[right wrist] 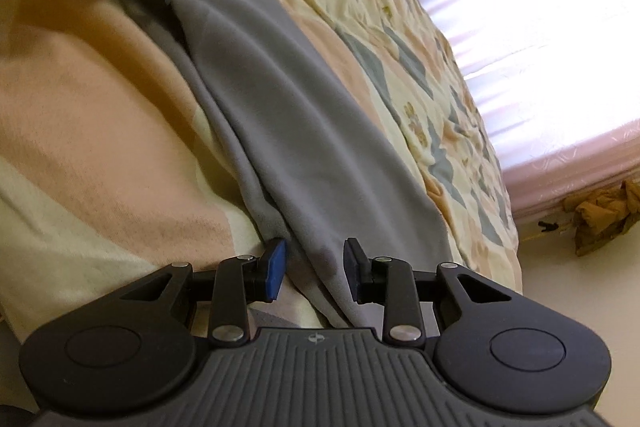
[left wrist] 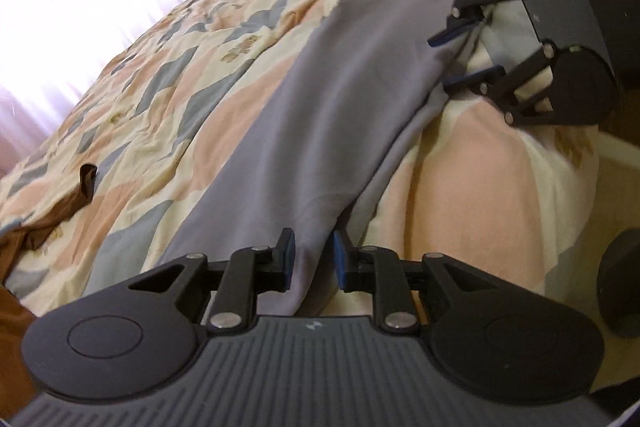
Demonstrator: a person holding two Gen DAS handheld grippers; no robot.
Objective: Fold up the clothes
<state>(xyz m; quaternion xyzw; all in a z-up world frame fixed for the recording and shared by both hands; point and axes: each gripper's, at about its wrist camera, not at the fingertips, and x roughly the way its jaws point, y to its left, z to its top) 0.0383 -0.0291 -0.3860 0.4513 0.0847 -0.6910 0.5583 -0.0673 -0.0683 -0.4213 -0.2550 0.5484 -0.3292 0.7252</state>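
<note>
Patchwork cotton in cream, peach and slate covers the bed (left wrist: 224, 75), and we take that quilt as our landmark. Along its near edge lies the grey garment (left wrist: 340, 99), already doubled lengthwise into a long narrow strip, one fold line running down its middle; we judge the first fold done and the crosswise folds yet to come. Far across the quilt from the strip, a brown garment (left wrist: 36, 223) sits crumpled and untouched, so more clothing looks to be waiting. Beyond the quilt's far side, pink curtains (right wrist: 540, 39) glow with daylight.

We hold the left gripper (left wrist: 313, 259) at one end of the strip, its blue pads partly apart; cloth runs up between them, but the pads do not appear to press it. At the other end, our right gripper (right wrist: 314, 269) stands a little wider, a ridge of grey fabric lying loose between its pads. Neither one seems to clamp the garment.
</note>
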